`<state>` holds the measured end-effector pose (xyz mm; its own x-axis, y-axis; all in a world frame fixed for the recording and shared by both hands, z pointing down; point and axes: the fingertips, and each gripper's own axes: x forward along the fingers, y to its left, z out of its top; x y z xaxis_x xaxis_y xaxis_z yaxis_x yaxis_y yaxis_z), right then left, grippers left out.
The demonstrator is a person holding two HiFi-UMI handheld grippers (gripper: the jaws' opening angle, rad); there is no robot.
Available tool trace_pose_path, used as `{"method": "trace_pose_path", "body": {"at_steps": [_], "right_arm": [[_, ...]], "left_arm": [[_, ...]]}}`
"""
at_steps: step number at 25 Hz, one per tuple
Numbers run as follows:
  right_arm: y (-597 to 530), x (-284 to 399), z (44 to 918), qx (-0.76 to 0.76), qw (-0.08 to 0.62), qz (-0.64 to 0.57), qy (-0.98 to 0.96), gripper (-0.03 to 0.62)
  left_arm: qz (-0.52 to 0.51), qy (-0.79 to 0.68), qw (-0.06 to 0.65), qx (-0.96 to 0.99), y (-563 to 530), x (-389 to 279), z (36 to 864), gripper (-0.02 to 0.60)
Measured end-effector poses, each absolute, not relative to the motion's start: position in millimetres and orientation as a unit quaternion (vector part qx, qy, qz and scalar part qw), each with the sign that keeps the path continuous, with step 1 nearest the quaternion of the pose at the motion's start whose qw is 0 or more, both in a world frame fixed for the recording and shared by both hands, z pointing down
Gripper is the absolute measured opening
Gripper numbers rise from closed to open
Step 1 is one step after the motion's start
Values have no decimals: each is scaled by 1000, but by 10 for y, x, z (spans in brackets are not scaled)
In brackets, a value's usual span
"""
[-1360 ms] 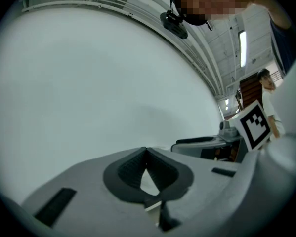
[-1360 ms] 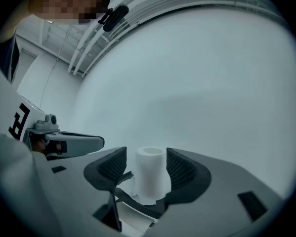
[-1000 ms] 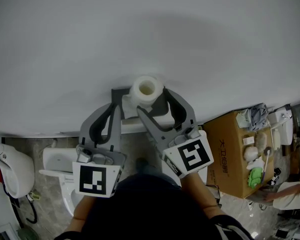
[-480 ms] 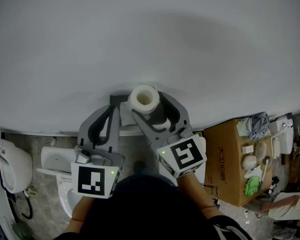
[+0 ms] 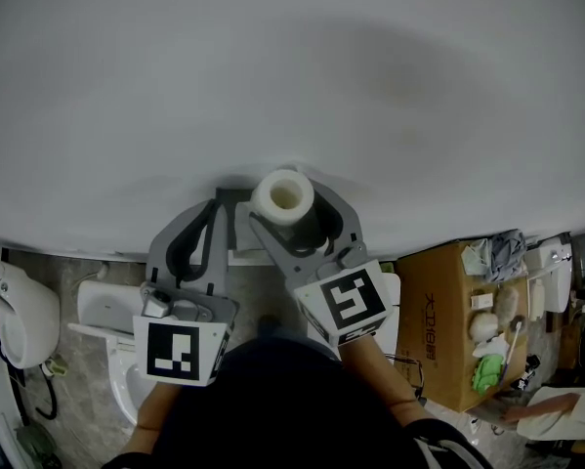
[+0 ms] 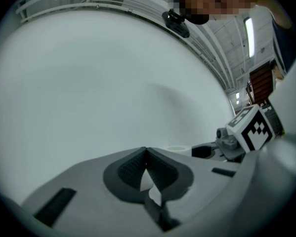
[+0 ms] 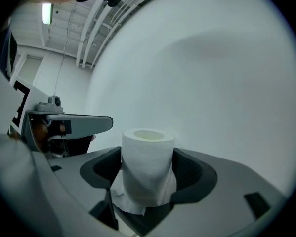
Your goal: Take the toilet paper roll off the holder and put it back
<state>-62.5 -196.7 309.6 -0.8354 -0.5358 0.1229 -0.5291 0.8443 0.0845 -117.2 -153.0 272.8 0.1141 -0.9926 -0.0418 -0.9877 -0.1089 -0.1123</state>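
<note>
Since a second ago we've nudged the right gripper [image 5: 294,225] slightly left, and the toilet paper roll [image 5: 282,195] went with it. The roll stands upright, clamped between its jaws, close to the wall [image 5: 272,76]. The left gripper [image 5: 210,225] has its jaws pressed together with nothing in them. We can't make out the holder behind the two grippers. Right gripper view shows a loose ragged sheet [image 7: 125,201] at the roll's base. Head view gives us only its hollow top end.

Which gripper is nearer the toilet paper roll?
Right. The right gripper is clamped on the toilet paper roll; the left gripper sits shut and empty just to its left.
</note>
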Motion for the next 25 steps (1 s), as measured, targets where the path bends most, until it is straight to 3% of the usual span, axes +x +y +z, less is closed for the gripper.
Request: {"method": "trace_pose_path", "body": {"at_steps": [25], "right_arm": [[-1920,-564,2856,301,36,-66,-950,310]], "left_arm": [[-23,651,57,-756,-1732,-1098,2700,-2]]}}
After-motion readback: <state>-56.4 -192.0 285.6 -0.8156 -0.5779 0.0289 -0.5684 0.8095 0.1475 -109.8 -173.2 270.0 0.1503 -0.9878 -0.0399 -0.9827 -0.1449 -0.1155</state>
